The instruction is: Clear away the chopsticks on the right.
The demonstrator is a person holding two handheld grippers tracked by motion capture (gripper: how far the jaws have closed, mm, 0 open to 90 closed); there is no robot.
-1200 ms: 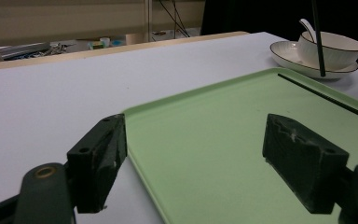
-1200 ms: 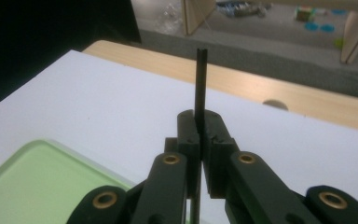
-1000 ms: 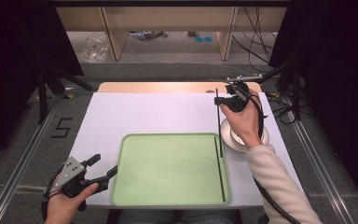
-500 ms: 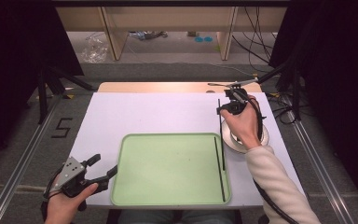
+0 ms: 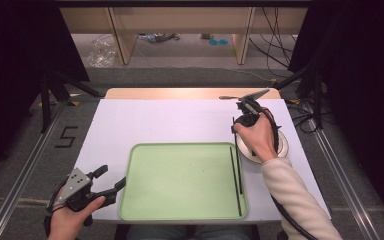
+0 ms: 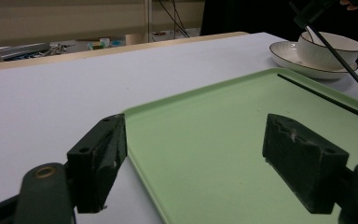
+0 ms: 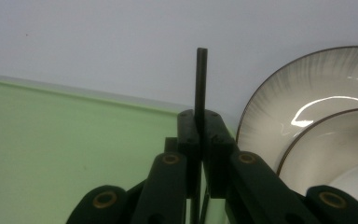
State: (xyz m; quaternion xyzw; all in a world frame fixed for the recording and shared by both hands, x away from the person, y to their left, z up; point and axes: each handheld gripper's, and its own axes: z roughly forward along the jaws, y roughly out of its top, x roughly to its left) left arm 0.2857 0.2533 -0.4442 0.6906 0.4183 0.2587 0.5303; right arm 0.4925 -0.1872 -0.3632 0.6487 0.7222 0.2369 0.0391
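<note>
The right gripper [image 7: 199, 122] has its fingers clamped on a thin black chopstick [image 7: 200, 79], just beside a white ceramic bowl [image 6: 328, 49]. The left gripper [image 6: 205, 154] has its fingers apart over a pale green plastic tray [image 5: 180, 180].

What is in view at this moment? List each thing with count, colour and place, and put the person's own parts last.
Table: 1, white top with a wooden far edge, centre of the high view.
Tray: 1, light green, on the near middle of the table.
Chopsticks: 2, black; one lies along the tray's right side, the other is clamped in the right gripper.
Bowl: 1, white with a dark rim, standing on the plate.
Plate: 1, white with a dark rim, on the table right of the tray.
Left gripper: 1, black, jaws apart, at the tray's near left corner.
Right gripper: 1, black, above the tray's far right corner.
Hands: 2; left hand, right hand.
</note>
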